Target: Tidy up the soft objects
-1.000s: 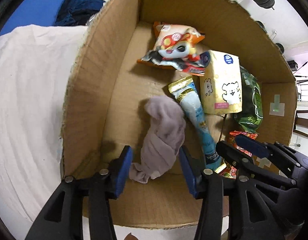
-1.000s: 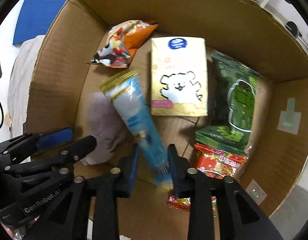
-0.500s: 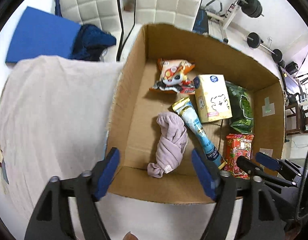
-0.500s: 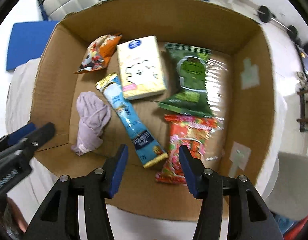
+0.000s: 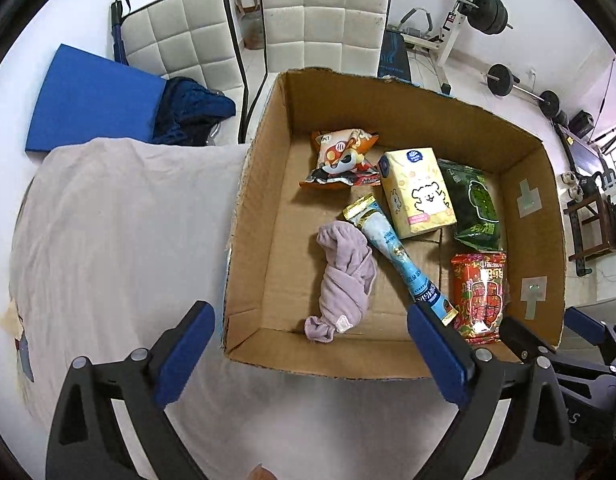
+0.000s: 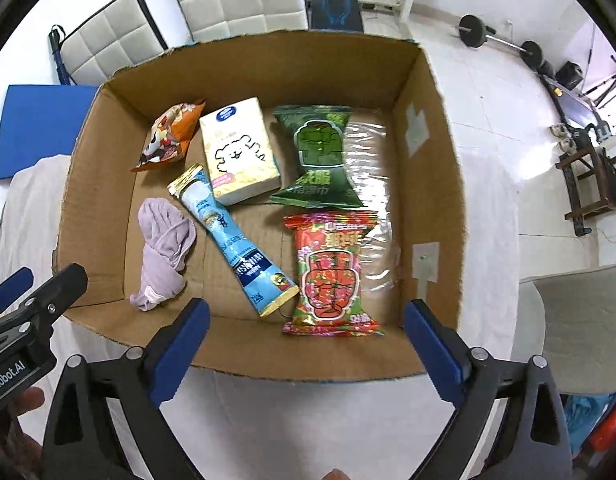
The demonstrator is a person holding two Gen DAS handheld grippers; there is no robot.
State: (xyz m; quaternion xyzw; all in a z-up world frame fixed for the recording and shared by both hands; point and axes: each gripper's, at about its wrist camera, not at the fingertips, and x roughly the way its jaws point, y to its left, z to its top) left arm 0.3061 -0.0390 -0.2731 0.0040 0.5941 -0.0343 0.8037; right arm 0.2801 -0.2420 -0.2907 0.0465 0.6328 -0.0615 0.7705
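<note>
An open cardboard box (image 5: 248, 216) (image 6: 439, 184) stands on a cloth-covered table. Inside lie a lilac cloth bundle (image 5: 343, 276) (image 6: 164, 248), a long blue pouch (image 5: 395, 256) (image 6: 232, 240), a yellow tissue pack (image 5: 417, 194) (image 6: 238, 156), an orange snack bag (image 5: 341, 156) (image 6: 168, 136), a green wipes pack (image 5: 477, 204) (image 6: 317, 152) and a red packet (image 5: 479, 292) (image 6: 331, 272). My left gripper (image 5: 311, 356) is open and empty above the box's near wall. My right gripper (image 6: 306, 348) is open and empty, also above the near wall. Each gripper shows at the edge of the other's view.
A light cloth (image 5: 108, 240) covers the table left of the box. Two white padded chairs (image 5: 323, 16), a blue mat (image 5: 92, 100) and dark blue fabric (image 5: 192, 108) lie beyond. Gym weights (image 5: 483, 4) stand at the back right. A grey seat (image 6: 575, 320) is to the right.
Both grippers have let go, opened wide and pulled back up out of the box. The cloth bundle and the blue pouch now lie on the box floor.
</note>
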